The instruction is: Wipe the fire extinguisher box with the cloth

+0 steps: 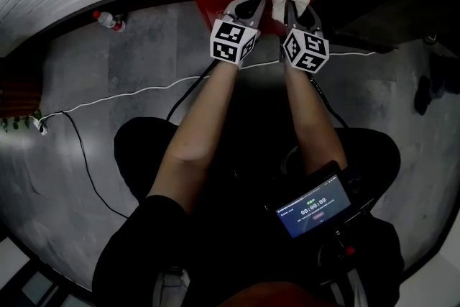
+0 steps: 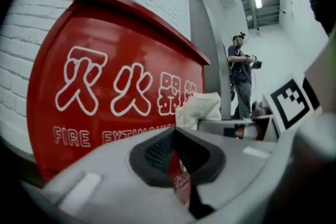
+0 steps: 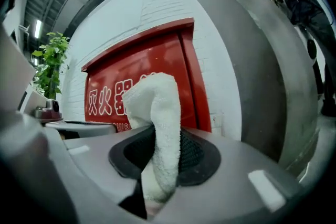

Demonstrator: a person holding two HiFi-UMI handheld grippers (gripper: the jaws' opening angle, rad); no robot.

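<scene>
The right gripper [image 3: 164, 150] pinches the white cloth [image 3: 156, 102] against, or just off, the red fire extinguisher box [image 3: 157, 52]. The left gripper [image 2: 175, 139], also at the box, sits closed and empty. Firm, overlapping strokes would serve best.

Grey tongs [image 1: 249, 5] (black-white marker cubes [image 1: 233, 42]).

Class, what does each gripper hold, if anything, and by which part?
Right gripper pinches the white cloth across its bunched middle, one end poking out. Left gripper: shut, holding nothing.
</scene>
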